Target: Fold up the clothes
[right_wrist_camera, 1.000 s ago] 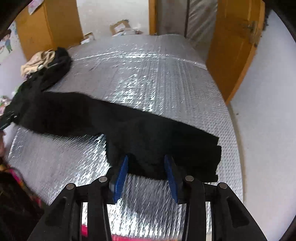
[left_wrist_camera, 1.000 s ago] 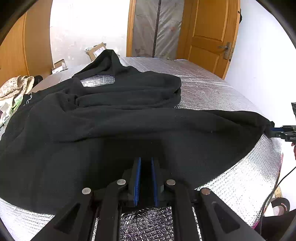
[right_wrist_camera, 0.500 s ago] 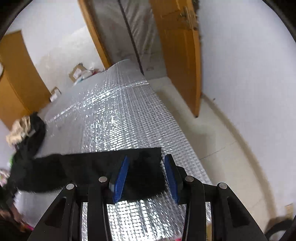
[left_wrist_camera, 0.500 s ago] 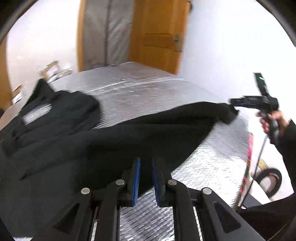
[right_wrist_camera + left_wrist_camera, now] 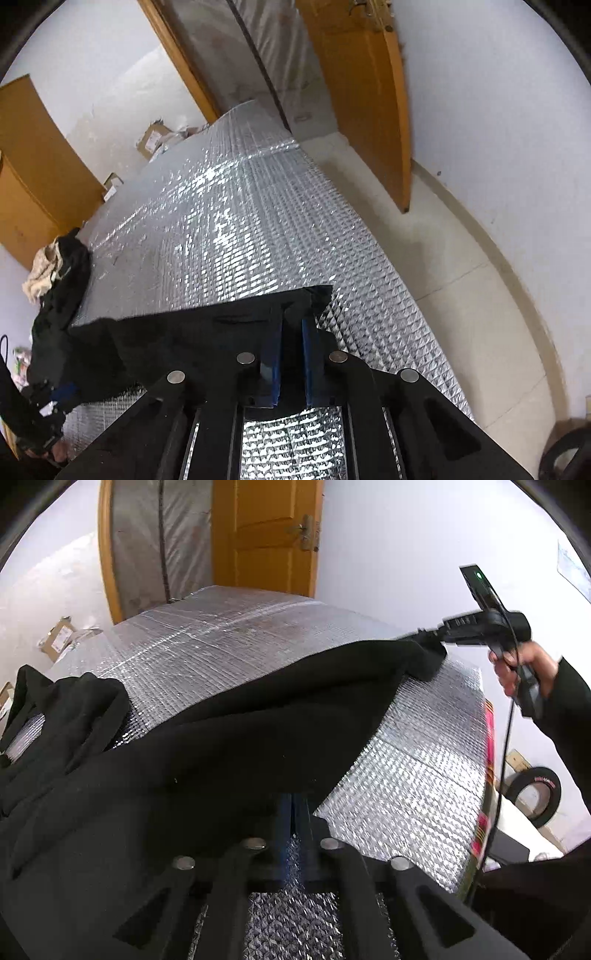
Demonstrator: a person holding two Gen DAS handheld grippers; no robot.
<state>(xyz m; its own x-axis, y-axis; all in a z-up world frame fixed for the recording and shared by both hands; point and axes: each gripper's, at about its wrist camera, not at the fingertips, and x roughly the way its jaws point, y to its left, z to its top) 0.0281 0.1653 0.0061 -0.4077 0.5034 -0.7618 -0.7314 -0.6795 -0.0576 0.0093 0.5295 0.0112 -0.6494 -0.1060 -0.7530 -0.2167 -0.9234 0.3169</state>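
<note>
- The black garment (image 5: 229,746) lies across the near part of the foil-covered table (image 5: 236,635), its bulk bunched toward the left side of the left wrist view and one long edge drawn out toward the right; it looks like a thick, soft top, though which part is hem and which sleeve I cannot tell.
- The left claw (image 5: 293,812) is closed on the garment's near edge; the blue pads disappear under the fabric, which drapes over the fingertips (the hold looks meant to pin this end while the other is drawn out).
- The right claw (image 5: 291,328) is closing on the far corner of the cloth, with black fabric between its blue pads; in the left wrist view that claw, carried by the person's hand (image 5: 517,664), holds the corner just above the table's right edge.
- With both ends gripped, the edge between them runs as a fairly straight line; I judge this is a spreading or aligning step, so the fold itself seems not yet made.
- Outward: a pile of other clothes (image 5: 48,269) sits at the table's far left corner; beyond stand an orange wooden door (image 5: 266,531), cardboard boxes (image 5: 155,138) on the floor, and a roll of black tape (image 5: 535,790) to the right.
</note>
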